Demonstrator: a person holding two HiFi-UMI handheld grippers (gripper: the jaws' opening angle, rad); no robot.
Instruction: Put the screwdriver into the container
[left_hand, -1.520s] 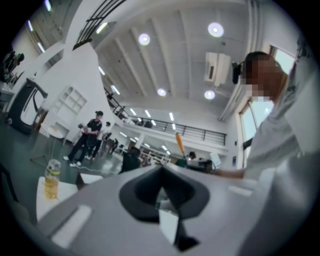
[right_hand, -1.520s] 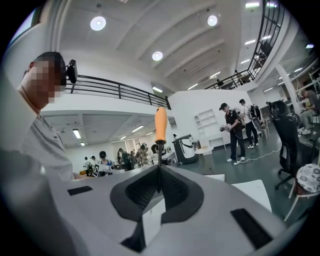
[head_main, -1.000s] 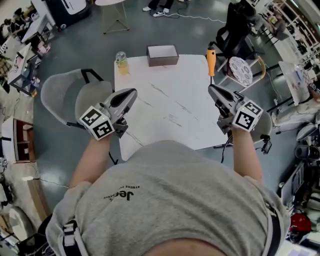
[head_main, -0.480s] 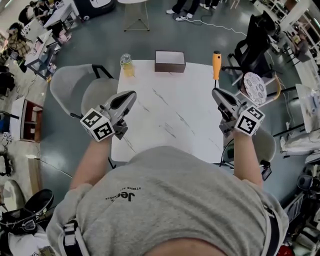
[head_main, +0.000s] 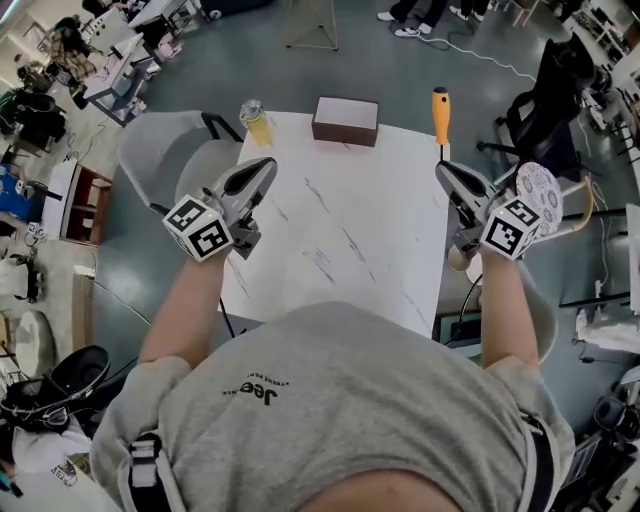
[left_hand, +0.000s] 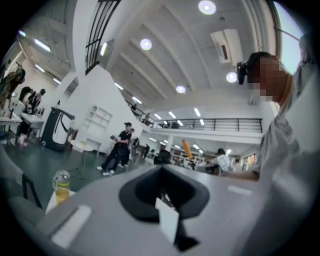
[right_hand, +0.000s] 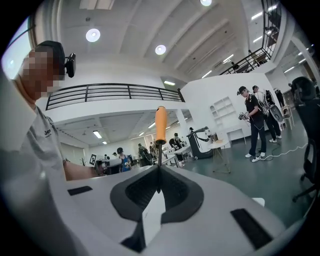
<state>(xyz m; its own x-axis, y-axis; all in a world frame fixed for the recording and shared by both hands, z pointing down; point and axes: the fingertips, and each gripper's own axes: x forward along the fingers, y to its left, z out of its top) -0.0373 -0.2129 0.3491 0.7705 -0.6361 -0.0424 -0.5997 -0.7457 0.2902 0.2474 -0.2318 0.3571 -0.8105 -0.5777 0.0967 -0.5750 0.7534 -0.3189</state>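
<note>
At the far right corner of the white marbled tabletop (head_main: 340, 235), the orange-handled screwdriver with a thin metal shaft (head_main: 440, 108) is held by the right gripper (head_main: 443, 171), its handle pointing away from the person. In the right gripper view the two jaws of the right gripper (right_hand: 159, 172) are pressed together on the shaft, and the orange handle (right_hand: 160, 124) stands out beyond their tips. The screwdriver is outside the brown rectangular box container (head_main: 345, 135), which sits at the middle of the table's far edge, to the left of the handle and apart from it. A clear plastic bottle of yellow liquid (head_main: 256, 122) stands at the far left corner. The left gripper (head_main: 267, 165) hangs over the table's left edge, near the bottle; its own view shows the left gripper (left_hand: 161, 169) with jaws closed against each other and nothing between them, the bottle (left_hand: 61, 186) low at the left. A grey chair (head_main: 165, 165) stands beside the table's left side
</note>
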